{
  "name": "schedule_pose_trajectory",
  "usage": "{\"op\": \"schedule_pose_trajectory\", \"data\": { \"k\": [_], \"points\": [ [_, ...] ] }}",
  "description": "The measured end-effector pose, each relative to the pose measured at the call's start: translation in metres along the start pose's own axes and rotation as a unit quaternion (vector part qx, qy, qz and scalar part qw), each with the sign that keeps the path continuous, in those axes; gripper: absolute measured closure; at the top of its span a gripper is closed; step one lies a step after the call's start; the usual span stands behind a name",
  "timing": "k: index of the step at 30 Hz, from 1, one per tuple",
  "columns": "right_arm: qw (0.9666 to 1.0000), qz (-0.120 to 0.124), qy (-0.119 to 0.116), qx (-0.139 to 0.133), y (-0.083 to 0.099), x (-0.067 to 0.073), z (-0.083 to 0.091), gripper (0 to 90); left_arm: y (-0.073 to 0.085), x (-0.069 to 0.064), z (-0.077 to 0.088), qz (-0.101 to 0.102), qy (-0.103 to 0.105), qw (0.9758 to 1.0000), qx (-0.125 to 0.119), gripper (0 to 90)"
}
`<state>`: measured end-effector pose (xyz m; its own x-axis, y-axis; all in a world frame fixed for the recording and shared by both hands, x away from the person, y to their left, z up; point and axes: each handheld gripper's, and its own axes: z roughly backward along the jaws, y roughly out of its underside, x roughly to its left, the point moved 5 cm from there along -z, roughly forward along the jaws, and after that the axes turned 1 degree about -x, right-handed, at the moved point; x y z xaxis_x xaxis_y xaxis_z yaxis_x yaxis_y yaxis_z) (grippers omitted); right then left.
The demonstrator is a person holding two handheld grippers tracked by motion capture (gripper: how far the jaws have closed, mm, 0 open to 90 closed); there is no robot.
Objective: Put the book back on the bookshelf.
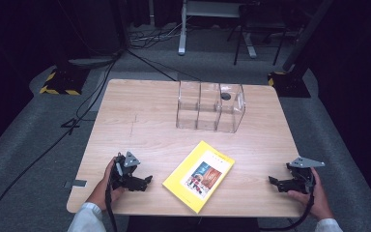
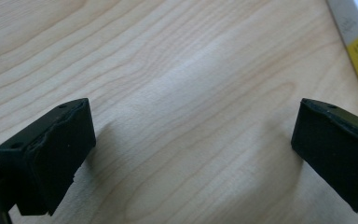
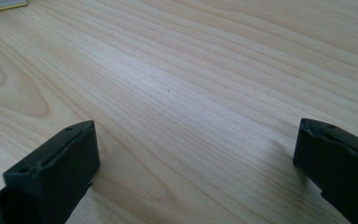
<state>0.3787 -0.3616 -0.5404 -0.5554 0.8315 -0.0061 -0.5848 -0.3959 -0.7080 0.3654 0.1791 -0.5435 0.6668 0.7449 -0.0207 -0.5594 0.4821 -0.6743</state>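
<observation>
Two claws gaping, empty | yellow book between left claw, right claw

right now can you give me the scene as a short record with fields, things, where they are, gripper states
surface: wooden table
book: yellow book lying flat, cover up, near the front edge, between the two grippers
organizer: clear three-compartment box standing toward the far side, beyond the book
left gripper: left gripper open, nothing between the jaws, low over the table left of the book
right gripper: right gripper open, nothing between the jaws, right of the book
contact: neither gripper touches the book
</observation>
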Motion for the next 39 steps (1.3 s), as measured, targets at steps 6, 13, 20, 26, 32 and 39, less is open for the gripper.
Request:
{"op": "schedule_pose_trajectory", "data": {
  "k": [6,13,20,26,32,39],
  "points": [
    [0.9979,0.049,-0.040,0.011,-0.008,0.032,-0.002,8.8,0.004,-0.017,0.004,-0.072,0.063,0.9954,0.008,0.1],
    [0.9939,0.095,-0.052,0.022,-0.020,0.063,-0.006,21.3,-0.001,-0.039,-0.001,-0.096,0.085,0.9917,0.011,0.1],
    [0.9838,0.141,-0.097,0.054,-0.033,0.109,-0.011,35.1,-0.012,-0.059,-0.012,-0.108,0.097,0.9895,0.003,0.2],
    [0.9784,0.158,-0.108,0.079,-0.044,0.130,-0.018,39.5,-0.019,-0.070,-0.019,-0.114,0.103,0.9881,0.002,0.3],
    [0.9725,0.176,-0.111,0.105,-0.054,0.150,-0.026,37.7,-0.022,-0.075,-0.022,-0.118,0.108,0.9872,0.003,0.2],
    [0.9669,0.179,-0.117,0.140,-0.063,0.160,-0.033,34.6,-0.035,-0.088,-0.034,-0.119,0.107,0.9871,0.004,0.2]
  ]
}}
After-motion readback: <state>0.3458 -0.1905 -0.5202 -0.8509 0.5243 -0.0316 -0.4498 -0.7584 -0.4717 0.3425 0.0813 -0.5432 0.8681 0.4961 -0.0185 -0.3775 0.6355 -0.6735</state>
